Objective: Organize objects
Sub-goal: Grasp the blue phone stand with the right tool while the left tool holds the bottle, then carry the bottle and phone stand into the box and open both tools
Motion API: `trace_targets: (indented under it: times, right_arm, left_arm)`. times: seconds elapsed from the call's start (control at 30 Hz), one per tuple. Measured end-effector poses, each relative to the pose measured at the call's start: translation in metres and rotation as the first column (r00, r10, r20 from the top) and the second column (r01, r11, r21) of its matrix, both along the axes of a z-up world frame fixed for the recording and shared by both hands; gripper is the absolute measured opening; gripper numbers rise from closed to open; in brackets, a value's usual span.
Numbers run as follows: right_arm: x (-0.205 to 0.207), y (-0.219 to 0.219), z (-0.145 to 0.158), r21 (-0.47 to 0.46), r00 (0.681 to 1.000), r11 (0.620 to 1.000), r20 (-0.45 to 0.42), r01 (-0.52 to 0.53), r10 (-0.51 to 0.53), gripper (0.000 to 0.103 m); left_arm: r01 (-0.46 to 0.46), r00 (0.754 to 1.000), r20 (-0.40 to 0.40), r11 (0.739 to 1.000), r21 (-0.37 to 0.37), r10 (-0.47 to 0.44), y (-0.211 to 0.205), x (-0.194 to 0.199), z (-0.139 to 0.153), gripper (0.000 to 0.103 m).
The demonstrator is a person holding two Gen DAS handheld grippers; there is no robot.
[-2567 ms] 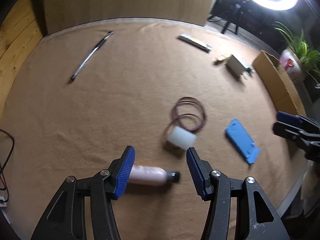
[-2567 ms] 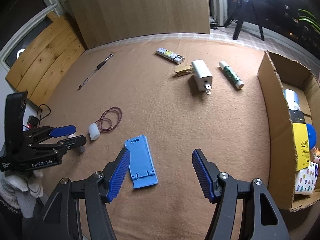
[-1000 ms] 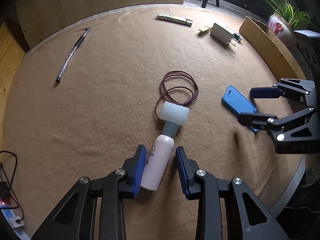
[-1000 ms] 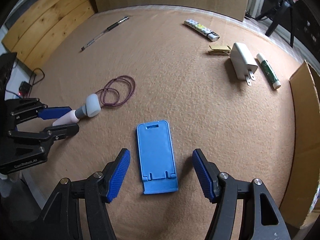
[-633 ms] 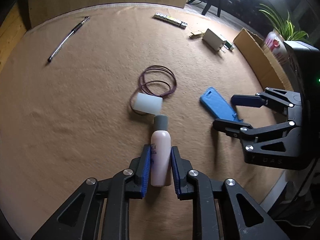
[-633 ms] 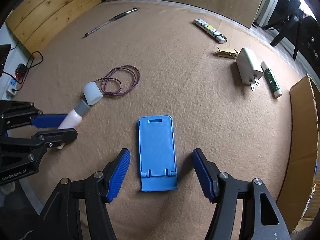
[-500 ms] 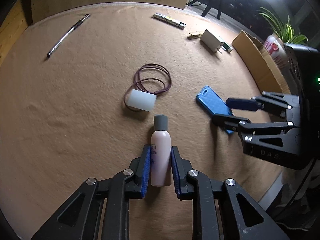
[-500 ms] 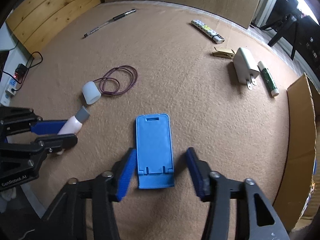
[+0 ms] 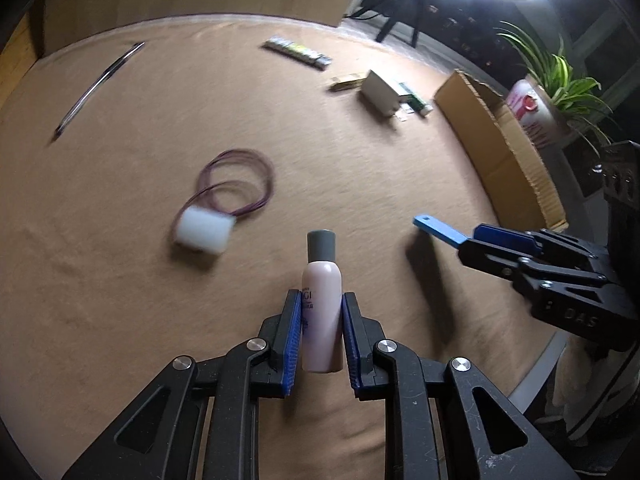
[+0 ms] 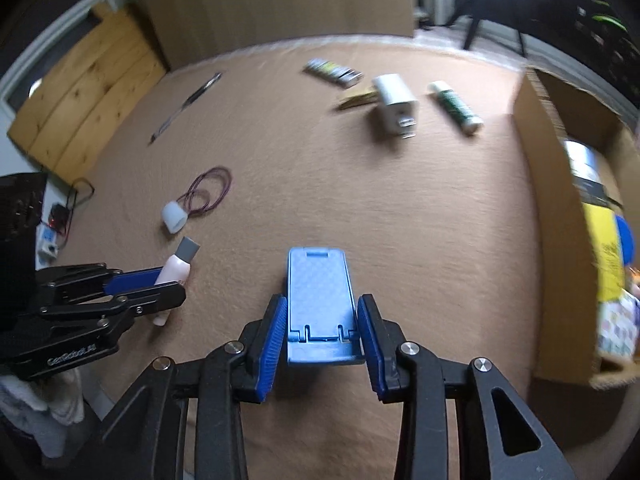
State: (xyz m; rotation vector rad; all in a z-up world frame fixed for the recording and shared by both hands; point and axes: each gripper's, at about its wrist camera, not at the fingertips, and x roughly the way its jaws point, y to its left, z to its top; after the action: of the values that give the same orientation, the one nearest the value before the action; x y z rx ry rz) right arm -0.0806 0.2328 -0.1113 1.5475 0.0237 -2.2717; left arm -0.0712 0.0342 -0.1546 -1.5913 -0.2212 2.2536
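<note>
Left wrist view: my left hand-held gripper (image 9: 320, 332) clamps the pink bottle (image 9: 322, 304), gray neck forward, clear of the tan surface (image 9: 120, 280), its white cap (image 9: 204, 234) lying apart; my right hand-held gripper (image 10: 322, 340) has just closed on the blue phone stand (image 10: 320, 292).

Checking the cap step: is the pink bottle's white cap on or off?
Off. The cap lies on the cloth beside the bottle, whose grey neck is bare.
</note>
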Motion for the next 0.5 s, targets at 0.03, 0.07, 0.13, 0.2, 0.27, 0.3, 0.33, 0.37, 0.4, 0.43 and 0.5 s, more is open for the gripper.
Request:
trace_targets:
  times: [0.03, 0.07, 0.13, 0.2, 0.27, 0.3, 0.33, 0.37, 0.4, 0.43, 0.5]
  right_arm:
    - [0.002, 0.008, 0.005, -0.004, 1.0, 1.0, -0.009, 0.017, -0.017, 0.033]
    - [0.004, 0.015, 0.009, -0.005, 0.999, 1.0, -0.017, 0.029, -0.029, 0.033]
    - [0.005, 0.029, 0.018, -0.009, 0.998, 0.998, -0.037, 0.058, -0.058, 0.033]
    - [0.005, 0.043, 0.027, -0.017, 0.995, 0.996, -0.055, 0.087, -0.088, 0.033]
    - [0.006, 0.057, 0.035, -0.028, 0.991, 0.993, -0.072, 0.111, -0.112, 0.033]
    - [0.006, 0.064, 0.039, -0.033, 0.989, 0.992, -0.08, 0.122, -0.124, 0.033]
    - [0.006, 0.072, 0.044, -0.042, 0.987, 0.99, -0.089, 0.133, -0.137, 0.033]
    - [0.006, 0.081, 0.05, -0.052, 0.984, 0.988, -0.098, 0.147, -0.151, 0.033]
    - [0.005, 0.088, 0.053, -0.059, 0.981, 0.986, -0.106, 0.156, -0.162, 0.033]
    - [0.005, 0.097, 0.058, -0.067, 0.977, 0.983, -0.119, 0.172, -0.179, 0.033]
    - [0.004, 0.113, 0.067, -0.083, 0.968, 0.976, -0.138, 0.199, -0.209, 0.033]
  left_arm:
    - [0.008, 1.0, -0.006, 1.0, 0.004, -0.008, 0.006, -0.003, 0.002, 0.021]
    - [0.021, 1.0, -0.012, 1.0, 0.011, -0.021, 0.014, -0.006, 0.005, 0.021]
    - [0.041, 0.999, -0.027, 0.999, 0.017, -0.04, 0.026, -0.011, 0.01, 0.021]
    - [0.063, 0.997, -0.042, 0.998, 0.027, -0.062, 0.041, -0.018, 0.016, 0.021]
    - [0.088, 0.995, -0.058, 0.996, 0.033, -0.086, 0.058, -0.024, 0.021, 0.021]
    - [0.099, 0.993, -0.065, 0.994, 0.037, -0.096, 0.066, -0.027, 0.024, 0.021]
    - [0.113, 0.991, -0.073, 0.993, 0.041, -0.11, 0.075, -0.031, 0.028, 0.021]
    - [0.125, 0.989, -0.082, 0.991, 0.043, -0.121, 0.083, -0.034, 0.031, 0.021]
    - [0.138, 0.987, -0.09, 0.989, 0.045, -0.133, 0.09, -0.036, 0.035, 0.021]
    - [0.154, 0.984, -0.101, 0.987, 0.045, -0.148, 0.1, -0.039, 0.039, 0.021]
    - [0.174, 0.979, -0.119, 0.984, 0.05, -0.167, 0.116, -0.045, 0.047, 0.021]
